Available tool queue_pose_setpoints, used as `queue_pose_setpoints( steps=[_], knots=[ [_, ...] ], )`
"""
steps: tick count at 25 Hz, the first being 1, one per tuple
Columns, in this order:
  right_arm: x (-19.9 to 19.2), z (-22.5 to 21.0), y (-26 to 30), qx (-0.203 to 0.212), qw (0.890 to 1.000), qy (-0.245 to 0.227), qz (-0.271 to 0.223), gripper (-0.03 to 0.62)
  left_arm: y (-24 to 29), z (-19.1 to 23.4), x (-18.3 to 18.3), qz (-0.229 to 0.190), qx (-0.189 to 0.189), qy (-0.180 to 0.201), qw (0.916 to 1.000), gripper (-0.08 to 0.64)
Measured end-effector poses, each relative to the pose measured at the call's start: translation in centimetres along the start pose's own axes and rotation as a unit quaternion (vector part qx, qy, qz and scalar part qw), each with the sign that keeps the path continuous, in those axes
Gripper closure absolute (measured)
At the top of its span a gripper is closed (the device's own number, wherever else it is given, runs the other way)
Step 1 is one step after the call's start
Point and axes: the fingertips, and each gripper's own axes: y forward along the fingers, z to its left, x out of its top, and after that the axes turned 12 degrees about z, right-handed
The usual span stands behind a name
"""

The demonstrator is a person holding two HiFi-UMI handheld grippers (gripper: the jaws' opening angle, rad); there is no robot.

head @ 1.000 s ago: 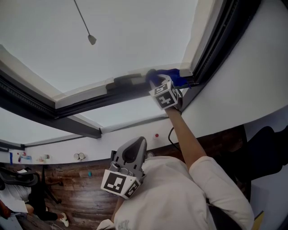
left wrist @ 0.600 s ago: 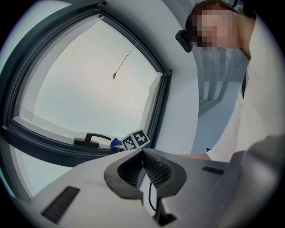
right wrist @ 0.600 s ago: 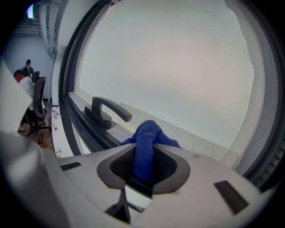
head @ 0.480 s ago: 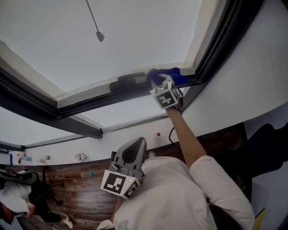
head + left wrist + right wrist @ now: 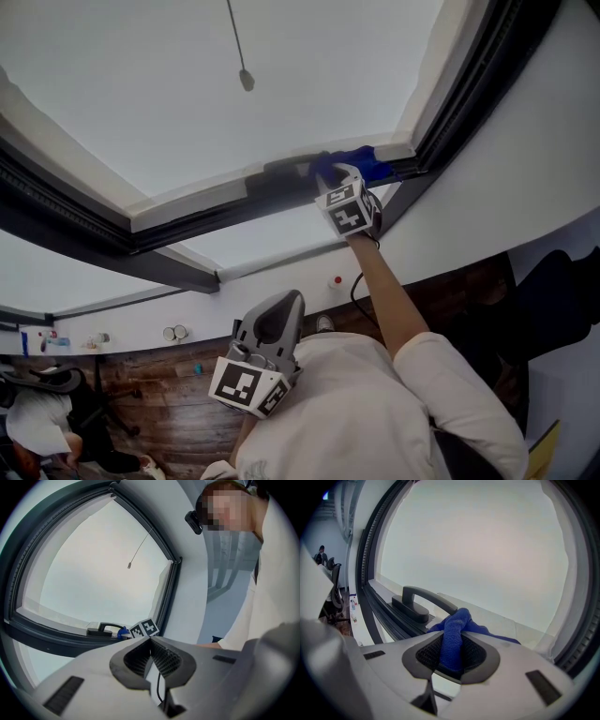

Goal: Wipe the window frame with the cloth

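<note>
- Right tongs (image 5: 452, 656) were clamped on the blue cloth (image 5: 453, 630). A bunched fold sat between the two dark ribbed pads, and the rest spilled forward past the tips.
- In the head view, the right tongs (image 5: 330, 178) were raised on an outstretched arm to the window frame (image 5: 197, 211), close to its lower right corner.
- The cloth (image 5: 367, 164) lay against the lower rail of the frame, just to the right of the dark window handle (image 5: 281, 169) and near the corner where the rail meets the upright member.
- In the right gripper view, the handle (image 5: 424, 599) stood just beyond and left of the cloth. I could not tell whether the two touched.
- Left tongs (image 5: 151, 641) had their tips brought together with nothing between them.
- In the head view, the left tongs (image 5: 272, 323) were held low against the person's chest, well apart from the frame and pointing up towards it.
- A thin pull cord with a small weight (image 5: 246, 80) hung in front of the pale pane.
- A wooden floor (image 5: 169, 412) showed below, at the lower left of the head view.
</note>
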Motion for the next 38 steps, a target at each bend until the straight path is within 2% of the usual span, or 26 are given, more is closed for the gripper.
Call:
queue_pose_setpoints(
  steps=[10, 20, 25, 38],
  knots=[
    [1.5, 1.4, -0.1, -0.028, 0.999, 0.027, -0.017, 0.511, -2.1, 2.6, 0.2, 0.008, -0.022, 0.012, 0.9996, 0.551],
    [2.4, 2.5, 0.2, -0.05, 0.996, 0.065, -0.029, 0.511, -4.6, 5.2, -0.2, 0.01, -0.018, 0.021, 0.9996, 0.551],
    [2.2, 3.9, 0.7, -0.061, 0.996, 0.058, -0.007, 0.515, -5.1, 5.9, -0.1, 0.007, -0.019, 0.019, 0.9996, 0.551],
    [2.2, 4.0, 0.6, -0.06, 0.997, 0.051, -0.012, 0.515, -4.7, 6.1, -0.1, 0.009, -0.039, 0.017, 0.9991, 0.551]
  ],
)
